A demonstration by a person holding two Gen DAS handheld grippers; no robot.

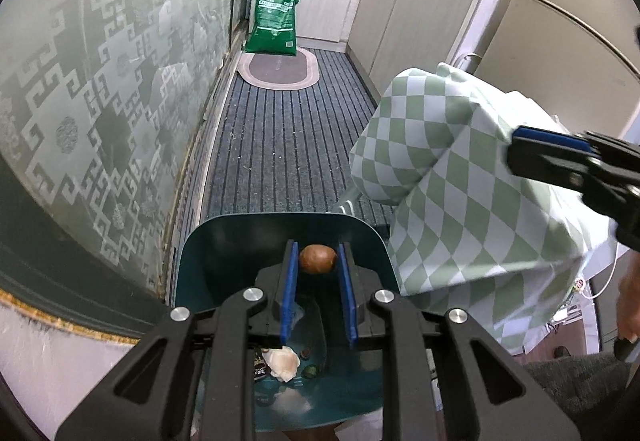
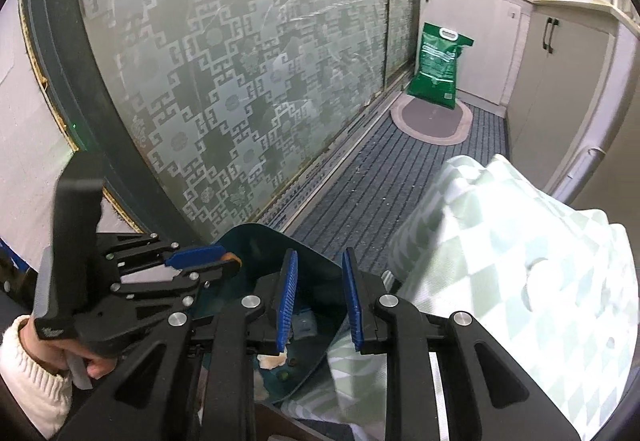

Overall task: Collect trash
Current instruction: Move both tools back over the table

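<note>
My left gripper (image 1: 318,259) is shut on a brown round nut (image 1: 317,259), pinched between its blue pads, above a dark teal bin (image 1: 208,261). Crumpled white paper (image 1: 285,363) and small scraps lie at the bin's bottom. In the right wrist view the left gripper (image 2: 224,261) hangs over the bin (image 2: 256,237), the brown nut (image 2: 230,256) just showing at its tips. My right gripper (image 2: 319,273) is open and empty over the bin's right rim; it shows at the right edge of the left wrist view (image 1: 520,149).
A green-and-white checkered cloth (image 1: 460,177) covers something right of the bin. A striped grey mat (image 1: 280,137) runs along a frosted patterned glass door (image 1: 100,81). A green sack (image 1: 276,17) and an oval rug (image 1: 280,71) lie at the far end by white cabinets (image 1: 420,9).
</note>
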